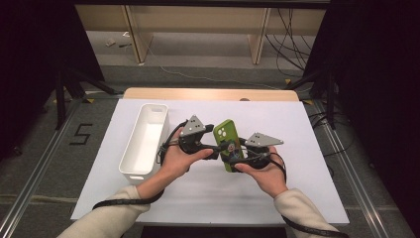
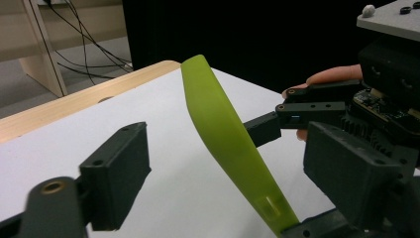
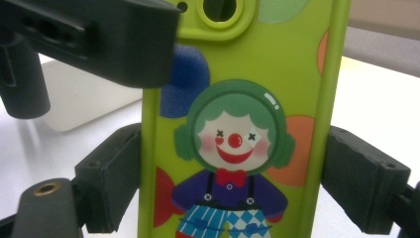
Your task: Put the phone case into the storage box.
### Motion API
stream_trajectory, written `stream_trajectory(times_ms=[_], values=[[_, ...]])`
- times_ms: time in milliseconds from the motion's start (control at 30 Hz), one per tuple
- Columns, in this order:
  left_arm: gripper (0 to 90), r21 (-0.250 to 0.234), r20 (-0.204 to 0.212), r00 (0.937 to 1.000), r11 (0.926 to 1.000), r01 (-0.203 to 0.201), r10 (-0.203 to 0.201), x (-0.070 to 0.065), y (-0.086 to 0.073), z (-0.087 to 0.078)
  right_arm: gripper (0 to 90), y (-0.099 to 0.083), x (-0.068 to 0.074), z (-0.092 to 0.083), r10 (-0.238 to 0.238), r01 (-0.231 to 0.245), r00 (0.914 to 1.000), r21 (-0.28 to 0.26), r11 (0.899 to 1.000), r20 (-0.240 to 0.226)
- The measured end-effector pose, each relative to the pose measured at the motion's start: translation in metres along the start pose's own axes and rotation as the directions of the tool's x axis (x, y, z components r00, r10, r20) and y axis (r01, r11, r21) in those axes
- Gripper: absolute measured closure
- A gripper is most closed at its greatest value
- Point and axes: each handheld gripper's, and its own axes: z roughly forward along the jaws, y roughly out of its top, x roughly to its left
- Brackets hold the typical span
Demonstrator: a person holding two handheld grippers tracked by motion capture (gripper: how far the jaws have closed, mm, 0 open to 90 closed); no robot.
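The green phone case, printed with a clown figure, is held up off the white tabletop between the two hands, just right of the white bin. The right hand-held gripper is clamped across its width, one black pad on each long edge. The left hand-held gripper straddles the case edge-on: one pad stands clear with tabletop showing in the gap, and the other looks close but not pressing, so I read it as not yet gripping. The lift looks done, and a handover or two-handed grip seems half made. The bin is empty; if the case is meant for it, the placing is still to come.
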Motion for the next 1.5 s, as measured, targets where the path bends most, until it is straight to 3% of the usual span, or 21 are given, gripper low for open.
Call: stream_trajectory(times_ms=[467, 867, 1100, 1300, 1333, 1367, 1500], values=[[35.7, 0.008, 0.002, 0.9993, 0.9993, 0.037, -0.037, 0.000, -0.003, 0.016, 16.2, -0.001, 0.001, 0.002, -0.008, 0.008, 0.9999, 0.012, 1.000, 0.008], [65.2, 0.018, -0.002, 0.9967, 0.9965, 0.082, -0.082, -0.001, -0.005, 0.019, 16.2, 0.000, 0.003, 0.003, -0.019, 0.019, 0.9996, 0.008, 1.000, 0.020], [77.4, 0.033, 0.033, 0.9949, 0.9950, 0.094, -0.095, -0.003, -0.006, 0.019, 16.1, -0.001, 0.006, 0.005, -0.038, 0.037, 0.9989, 0.021, 0.999, 0.027], [82.5, 0.056, 0.060, 0.9951, 0.9956, 0.075, -0.078, -0.006, -0.007, 0.019, 16.8, -0.002, 0.007, 0.006, -0.060, 0.059, 0.9976, 0.039, 0.998, 0.034], [83.2, 0.061, 0.046, 0.9978, 0.9971, 0.046, -0.049, -0.006, -0.007, 0.019, 20.0, -0.001, 0.007, 0.005, -0.059, 0.057, 0.9976, 0.034, 0.998, 0.038], [83.5, 0.057, 0.059, 0.9965, 0.9968, 0.056, -0.059, -0.006, -0.007, 0.019, 22.9, -0.001, 0.007, 0.005, -0.060, 0.058, 0.9970, 0.028, 0.998, 0.050], [83.7, 0.058, 0.076, 0.9962, 0.9976, 0.039, -0.043, -0.007, -0.005, 0.018, 19.9, 0.002, 0.005, 0.002, -0.060, 0.059, 0.9968, 0.011, 0.998, 0.052]])
